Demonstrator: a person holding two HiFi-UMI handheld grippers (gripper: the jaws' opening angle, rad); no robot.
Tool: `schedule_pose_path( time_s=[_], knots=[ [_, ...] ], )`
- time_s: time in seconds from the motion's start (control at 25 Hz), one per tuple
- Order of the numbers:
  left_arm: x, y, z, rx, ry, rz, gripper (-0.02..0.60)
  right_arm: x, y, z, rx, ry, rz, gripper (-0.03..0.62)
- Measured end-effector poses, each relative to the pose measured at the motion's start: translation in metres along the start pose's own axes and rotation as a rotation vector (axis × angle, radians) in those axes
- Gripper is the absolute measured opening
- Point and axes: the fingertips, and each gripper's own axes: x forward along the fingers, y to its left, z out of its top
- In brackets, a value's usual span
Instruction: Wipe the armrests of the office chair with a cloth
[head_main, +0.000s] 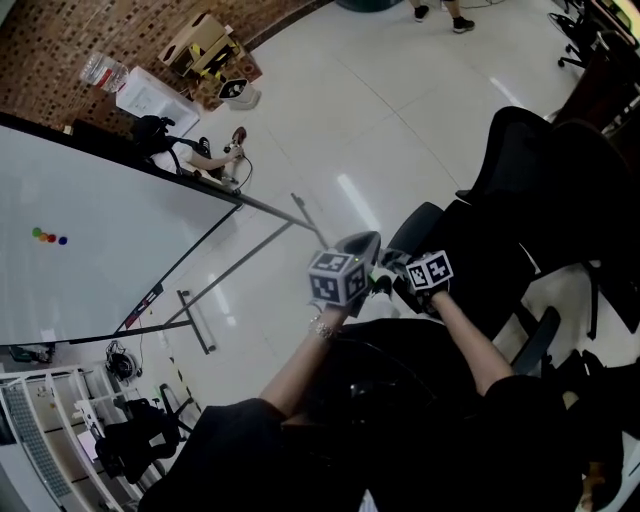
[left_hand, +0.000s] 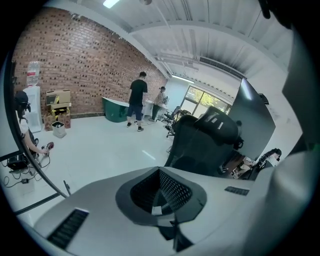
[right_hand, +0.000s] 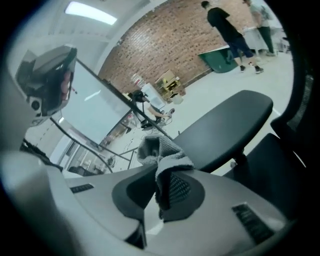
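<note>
The right claw (right_hand: 162, 187) is clamped on a grey cloth (right_hand: 161, 159). The cloth stands up out of the closed jaws in a bunched fold, and its lower edge hangs down between the dark pads. Just beyond the cloth, ahead of the claw and to its right, lies the long black armrest (right_hand: 225, 125) of the office chair (head_main: 520, 230). Whether the cloth touches the armrest cannot be told. Ahead of this claw and to its left stands a whiteboard (right_hand: 87, 107) on a metal frame.

The left claw (left_hand: 160, 192) has its jaws together with nothing between them. It sits close beside the right claw, on its left. It points across the pale floor (left_hand: 100, 150), with another black chair (left_hand: 202, 142) ahead and to its right.

Far ahead of the left claw a green tub (left_hand: 115, 109) stands against the brick wall (left_hand: 85, 65), with two people beside it. Its inside is not visible. Ahead and to the left are cardboard boxes (left_hand: 59, 97), a small white bin (left_hand: 59, 130) and a water cooler (left_hand: 32, 107) with a bottle on top. What the boxes and the bin hold cannot be made out.
</note>
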Motion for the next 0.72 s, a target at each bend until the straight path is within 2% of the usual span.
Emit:
schedule_pose_path(
  time_s=[0.08, 0.16, 0.24, 0.36, 0.48, 0.6, 0.72],
  knots=[
    [0.001, -0.009, -0.003, 0.003, 0.008, -0.005, 0.0, -0.002, 0.013, -0.008, -0.065, 0.022, 0.02, 0.018],
    [0.0, -0.018, -0.006, 0.01, 0.018, -0.007, 0.0, -0.017, 0.016, 0.002, -0.086, -0.019, 0.026, 0.018],
    [-0.002, -0.025, -0.011, 0.023, 0.034, -0.008, 0.0, -0.047, 0.015, 0.03, -0.055, -0.128, 0.026, 0.018],
    [-0.007, -0.03, -0.023, 0.04, 0.061, -0.01, 0.0, -0.11, 0.018, 0.087, -0.011, -0.349, 0.031, 0.018],
    [-0.012, -0.033, -0.034, 0.058, 0.079, -0.032, 0.0, -0.174, 0.041, 0.127, -0.012, -0.551, 0.044, 0.018],
    [-0.014, -0.035, -0.039, 0.083, 0.093, -0.081, 0.0, -0.221, 0.071, 0.143, -0.002, -0.713, 0.047, 0.018],
    [-0.015, -0.048, -0.034, 0.116, 0.084, -0.157, 0.0, -0.247, 0.099, 0.137, 0.024, -0.835, 0.021, 0.018]
  ],
)
